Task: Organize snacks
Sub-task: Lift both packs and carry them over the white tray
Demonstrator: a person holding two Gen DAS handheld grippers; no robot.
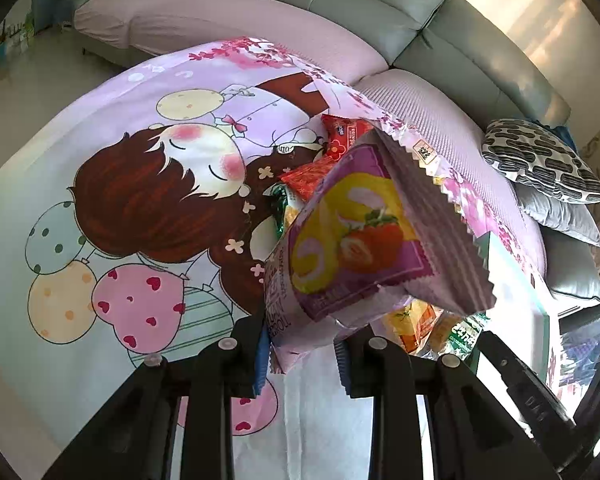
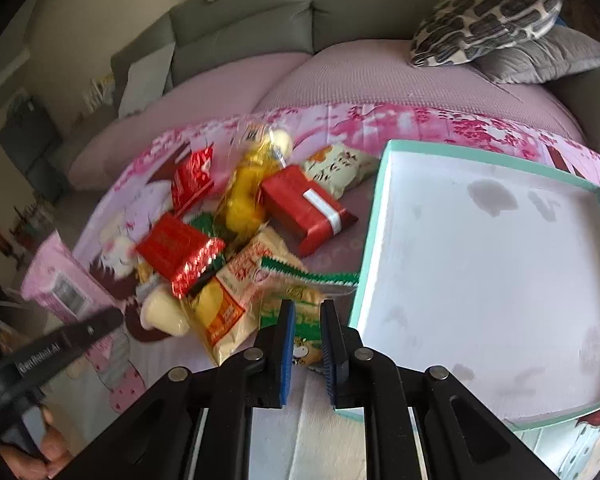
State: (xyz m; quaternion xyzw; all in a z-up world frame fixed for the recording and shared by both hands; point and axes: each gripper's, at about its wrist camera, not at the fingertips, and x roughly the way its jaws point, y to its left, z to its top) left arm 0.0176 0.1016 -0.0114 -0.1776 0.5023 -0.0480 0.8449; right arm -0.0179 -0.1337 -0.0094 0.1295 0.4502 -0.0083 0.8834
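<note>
My left gripper (image 1: 300,360) is shut on the lower end of a purple strawberry swiss-roll packet (image 1: 360,240), held up above the cartoon-print cloth (image 1: 140,184). The right wrist view shows that packet (image 2: 60,284) at the far left, with a left finger across it. My right gripper (image 2: 306,344) is shut, with the end of a green and white snack packet (image 2: 300,320) between its blue pads, at the pile's near edge. The pile of snacks (image 2: 236,220) holds red, yellow and green packets. An open mint-rimmed white box (image 2: 380,220) lies to its right, nothing inside.
The cloth covers a low table in front of a pink-covered grey sofa (image 2: 340,76). Patterned and grey cushions (image 2: 488,20) sit at the sofa's right end. A hand (image 2: 40,460) shows at the lower left. Bare cloth lies left of the pile.
</note>
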